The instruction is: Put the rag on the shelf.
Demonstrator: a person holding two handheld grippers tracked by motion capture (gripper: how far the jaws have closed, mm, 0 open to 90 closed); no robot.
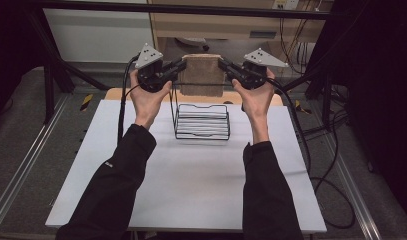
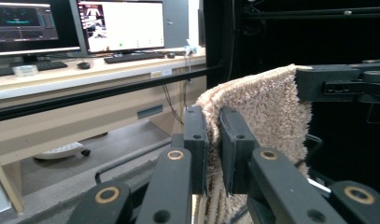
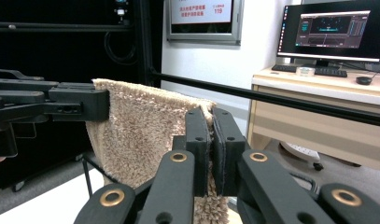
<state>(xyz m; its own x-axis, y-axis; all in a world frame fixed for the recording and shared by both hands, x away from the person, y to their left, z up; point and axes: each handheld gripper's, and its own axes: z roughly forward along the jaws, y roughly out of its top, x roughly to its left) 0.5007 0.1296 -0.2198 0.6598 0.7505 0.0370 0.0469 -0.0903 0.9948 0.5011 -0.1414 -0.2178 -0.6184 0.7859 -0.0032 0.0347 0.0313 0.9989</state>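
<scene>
1. Left gripper (image 1: 177,66): held in the person's left hand (image 1: 147,97), raised above the far edge of the tabletop; jaws clamped on the upper left corner of the towel (image 1: 203,75). In the left gripper view the two black jaws pinch the folded pile edge of the towel (image 2: 267,116) between them.
2. Right gripper (image 1: 226,66): held in the right hand (image 1: 257,100), level with the left gripper and facing it; jaws closed tight on the towel's upper right corner. In the right gripper view the pile of the towel (image 3: 141,130) is squeezed between the pads, and the left gripper (image 3: 96,105) grips the far corner.
3. Towel: beige, thick pile, hanging flat and stretched between the two grippers, above the far edge of the tabletop (image 1: 191,185), its lower hem just behind the rack.
4. Wire rack (image 1: 202,121): black, standing on the far middle part of the white tabletop, directly below and in front of the towel.
5. Cables (image 1: 123,100): black, trailing from each gripper down past the tabletop's sides.
</scene>
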